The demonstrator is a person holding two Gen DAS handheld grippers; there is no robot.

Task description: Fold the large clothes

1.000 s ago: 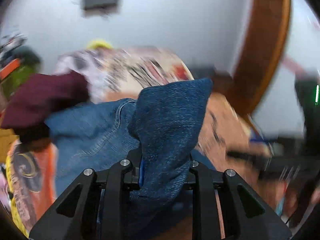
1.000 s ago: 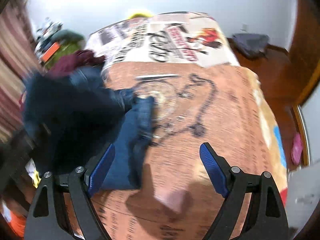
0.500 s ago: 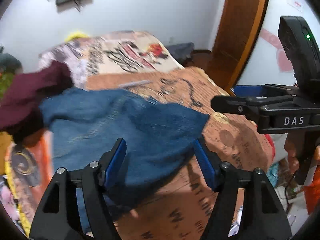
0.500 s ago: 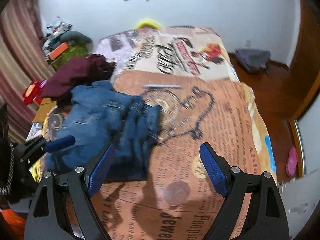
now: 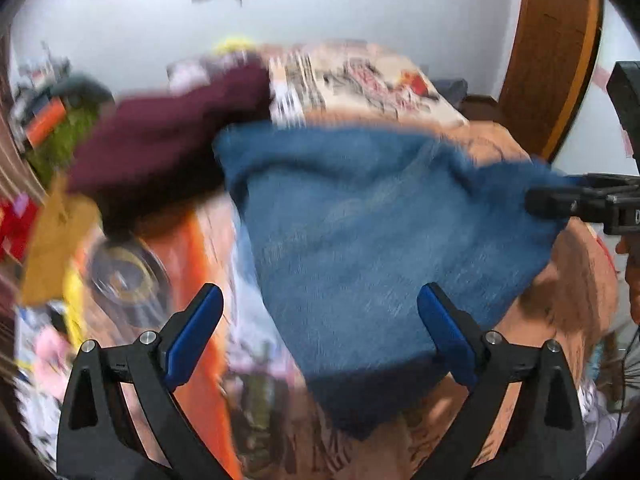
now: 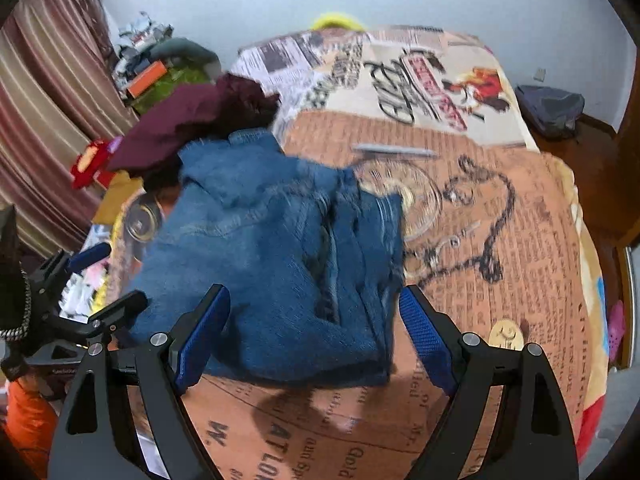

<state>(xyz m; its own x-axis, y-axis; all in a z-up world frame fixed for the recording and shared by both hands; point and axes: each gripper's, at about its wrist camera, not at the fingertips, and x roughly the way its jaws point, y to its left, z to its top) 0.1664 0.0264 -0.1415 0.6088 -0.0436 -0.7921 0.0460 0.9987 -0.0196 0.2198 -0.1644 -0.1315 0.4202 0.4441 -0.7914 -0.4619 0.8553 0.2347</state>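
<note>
A pair of blue jeans [image 6: 280, 256] lies folded in a bundle on the printed bedspread [image 6: 500, 240]; it also shows, blurred, in the left wrist view [image 5: 380, 240]. My left gripper [image 5: 318, 328] is open and empty, just before the near edge of the jeans. My right gripper [image 6: 314, 328] is open and empty, right over the near edge of the jeans. The left gripper's fingers [image 6: 112, 312] show at the left of the right wrist view, and the right gripper's finger [image 5: 568, 200] at the right of the left wrist view.
A maroon garment [image 6: 192, 124] lies bunched beyond the jeans at the bed's left side. A cluttered shelf [image 6: 160, 72] and striped curtain [image 6: 44, 92] are at left. A wooden door [image 5: 556, 60] stands at right, a grey bag [image 6: 552, 108] on the floor.
My left gripper held the jeans a second ago, opened and let them drop onto the bed. Both grippers have moved in closer over the jeans bundle.
</note>
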